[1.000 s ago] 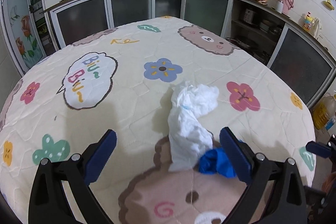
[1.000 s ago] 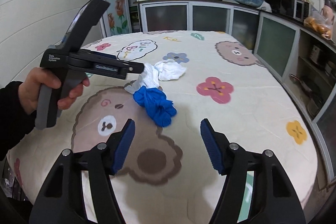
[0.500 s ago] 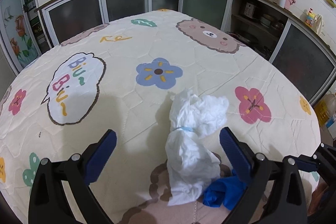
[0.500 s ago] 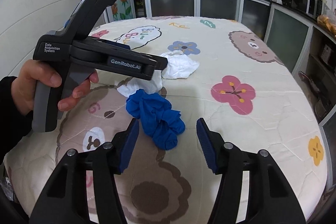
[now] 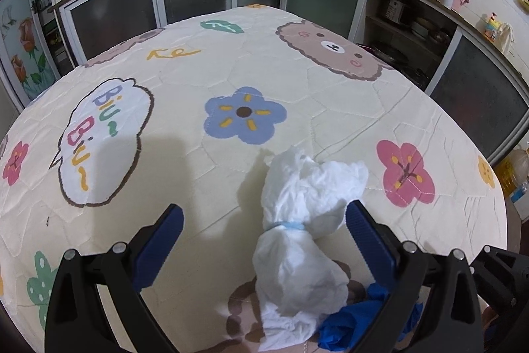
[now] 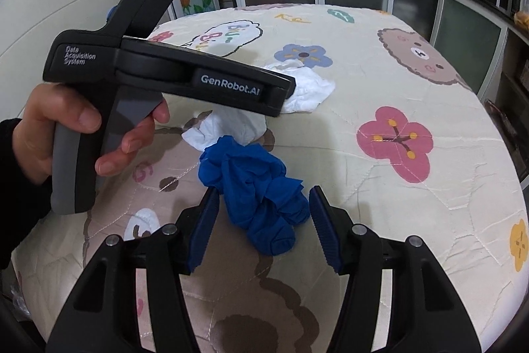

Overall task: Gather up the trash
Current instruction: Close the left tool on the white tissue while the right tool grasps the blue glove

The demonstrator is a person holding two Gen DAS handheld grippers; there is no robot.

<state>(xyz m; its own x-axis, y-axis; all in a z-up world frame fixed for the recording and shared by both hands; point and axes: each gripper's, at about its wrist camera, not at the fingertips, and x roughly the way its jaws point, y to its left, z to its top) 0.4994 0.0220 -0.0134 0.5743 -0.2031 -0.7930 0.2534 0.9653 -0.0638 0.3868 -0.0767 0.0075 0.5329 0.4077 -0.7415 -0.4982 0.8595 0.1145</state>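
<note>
Both claws stand apart: the left gripper [image 5: 263, 240] straddles the white tissue wad [image 5: 304, 240], the right gripper [image 6: 264, 227], just narrowing, brackets the blue glove [image 6: 254, 187] on the bear-print tablecloth [image 6: 413, 220], near its front edge.

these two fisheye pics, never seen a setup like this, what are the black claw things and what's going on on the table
There is no robot arm here. A person holds a handheld two-finger gripper in each hand, and each gripper carries a wide-angle camera looking forward along its own fingers.

One picture is from the left gripper. Its jaws stand open around a crumpled white tissue wad, without squeezing it.

The other picture is from the right gripper. Its blue pads sit on either side of a crumpled blue glove; the jaws have just been closing, but they do not seem to press on it yet. This view also shows the left hand holding the left gripper from the side.

Both pieces of trash lie touching each other on a cartoon-print tablecloth. Nothing is lifted yet.
</note>
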